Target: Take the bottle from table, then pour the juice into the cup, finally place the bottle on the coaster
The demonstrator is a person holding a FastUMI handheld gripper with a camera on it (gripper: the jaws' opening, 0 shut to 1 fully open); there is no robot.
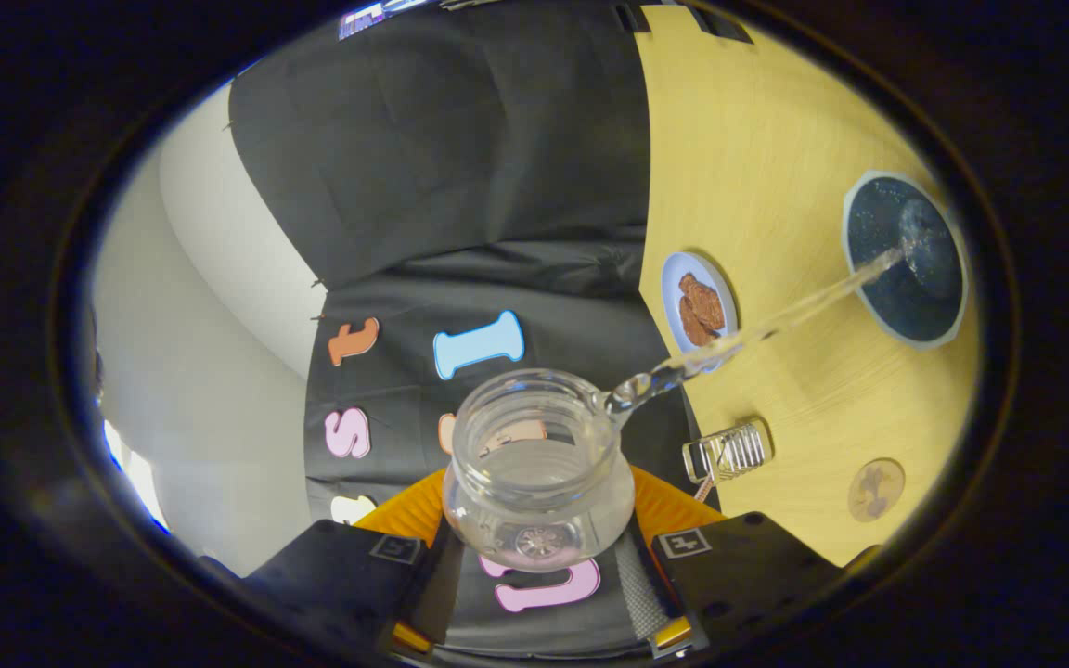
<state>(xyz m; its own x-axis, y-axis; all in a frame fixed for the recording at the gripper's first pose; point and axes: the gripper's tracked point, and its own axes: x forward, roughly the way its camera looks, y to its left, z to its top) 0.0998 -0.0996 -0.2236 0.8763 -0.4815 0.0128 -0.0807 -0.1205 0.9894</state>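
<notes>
Now you are pinching the clear bottle (539, 464) between both fingers of the gripper (539, 543), tipping it sideways so its open mouth is leaning toward three o'clock. From the lip a thin stream (776, 320) is arcing past the small plate (699, 299) toward two o'clock, landing inside the dark cup (906, 260). At four o'clock the round coaster (876, 489) is waiting on the table (776, 139), kept free for the bottle.

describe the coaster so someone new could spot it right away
Start at the yellow wooden table. The clear bottle, clamped in the hand-held gripper, pours a stream into the dark cup. The coaster lies on the table, beyond the small ribbed glass: a flat brownish disc with a darker pattern, unlike the blue plate holding brown food.
</notes>
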